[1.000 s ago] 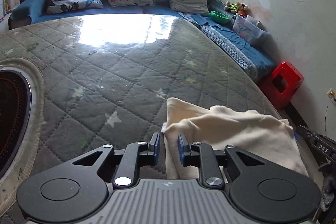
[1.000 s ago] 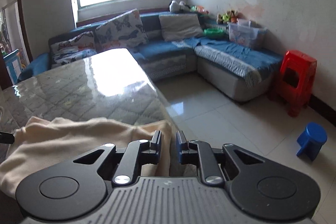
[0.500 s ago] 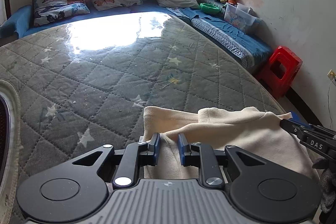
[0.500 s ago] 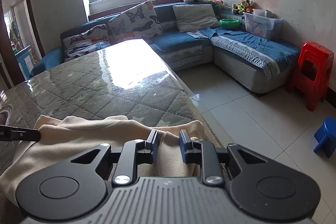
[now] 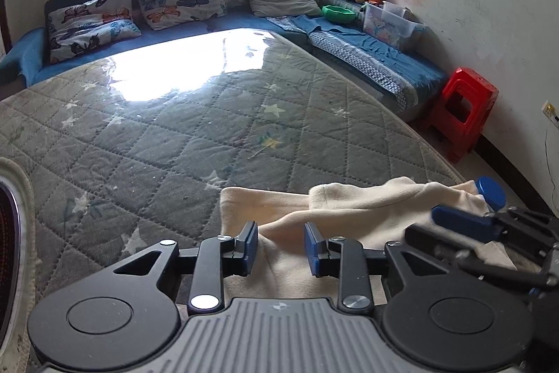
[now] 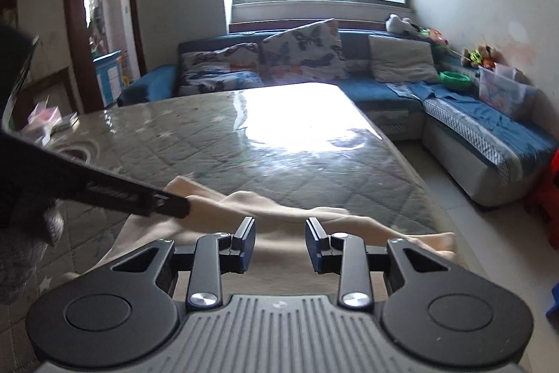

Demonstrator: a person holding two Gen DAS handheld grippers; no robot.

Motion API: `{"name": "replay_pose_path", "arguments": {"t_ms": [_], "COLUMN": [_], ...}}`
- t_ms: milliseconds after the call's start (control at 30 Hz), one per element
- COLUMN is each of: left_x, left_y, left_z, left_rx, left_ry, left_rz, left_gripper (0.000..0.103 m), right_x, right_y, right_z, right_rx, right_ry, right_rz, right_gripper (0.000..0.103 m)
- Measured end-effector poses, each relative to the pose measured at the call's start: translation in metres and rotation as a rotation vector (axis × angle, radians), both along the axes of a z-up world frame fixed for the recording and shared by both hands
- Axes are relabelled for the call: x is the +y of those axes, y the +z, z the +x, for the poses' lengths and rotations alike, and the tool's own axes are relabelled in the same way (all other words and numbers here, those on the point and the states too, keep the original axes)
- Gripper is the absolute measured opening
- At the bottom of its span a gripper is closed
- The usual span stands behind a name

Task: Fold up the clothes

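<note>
Cream garment is laid at the quilted bench's lower-right edge, apparently released to settle; left claw and right claw are held apart above it.

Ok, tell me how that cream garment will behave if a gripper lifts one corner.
The cream garment will probably droop, since it already lies in soft folds. It looks fleecy, so likely easy to pinch. On the glossy table cover it may slide.

I see garment on table near edge; sofa behind table; stool right of table.
</note>
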State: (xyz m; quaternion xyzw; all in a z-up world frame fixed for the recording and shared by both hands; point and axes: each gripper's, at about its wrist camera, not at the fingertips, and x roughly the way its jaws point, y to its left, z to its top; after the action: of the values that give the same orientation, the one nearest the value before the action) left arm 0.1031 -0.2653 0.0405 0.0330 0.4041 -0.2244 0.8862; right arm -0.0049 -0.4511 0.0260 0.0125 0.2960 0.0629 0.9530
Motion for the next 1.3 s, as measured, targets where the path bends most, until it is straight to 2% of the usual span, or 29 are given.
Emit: {"name": "replay_pose_path", "arguments": {"t_ms": [100,233,400,467,600,733,933,1167,1300], "left_x": [-0.007,-0.016,-0.017,-0.018,-0.017,-0.012,0.003,0.022,0.025], "left_y": [-0.002,-0.010,-0.009,-0.011,-0.013,-0.007,-0.004,-0.013,-0.021], "left_z": [0.001,0.012,0.018,0.018,0.019,0.005,-0.036,-0.078,-0.086], "left_rx": [-0.016,-0.007,-0.002,-0.007,-0.009,-0.045,-0.087,-0.118,-0.148], "left_ry": [-0.029,-0.033,-0.027,-0.031,-0.029,-0.034,-0.062,-0.041,-0.029], "left_rz": [0.023,0.050,0.043,0.055,0.059,0.060,0.064,0.069,0.100], "left_gripper": [0.032,0.032,0.032,0.039,0.041,0.039,0.040,0.045,0.051], "right_x": [0.013,0.022,0.027,0.025,0.020,0.015,0.016,0.015,0.011], "right_y": [-0.007,-0.017,-0.016,-0.014,-0.012,-0.009,-0.009,-0.008,-0.017], "right_z": [0.001,0.007,0.005,0.001,-0.013,-0.036,-0.072,-0.097,-0.096], "right_rx": [0.027,0.021,0.009,0.007,0.014,0.017,0.002,-0.019,0.011], "right_ry": [0.047,0.047,0.051,0.056,0.052,0.055,0.067,0.037,0.002], "right_rz": [-0.002,-0.047,-0.049,-0.038,-0.025,-0.033,-0.107,-0.107,-0.094], "right_gripper": [0.031,0.031,0.032,0.032,0.032,0.032,0.032,0.032,0.033]}}
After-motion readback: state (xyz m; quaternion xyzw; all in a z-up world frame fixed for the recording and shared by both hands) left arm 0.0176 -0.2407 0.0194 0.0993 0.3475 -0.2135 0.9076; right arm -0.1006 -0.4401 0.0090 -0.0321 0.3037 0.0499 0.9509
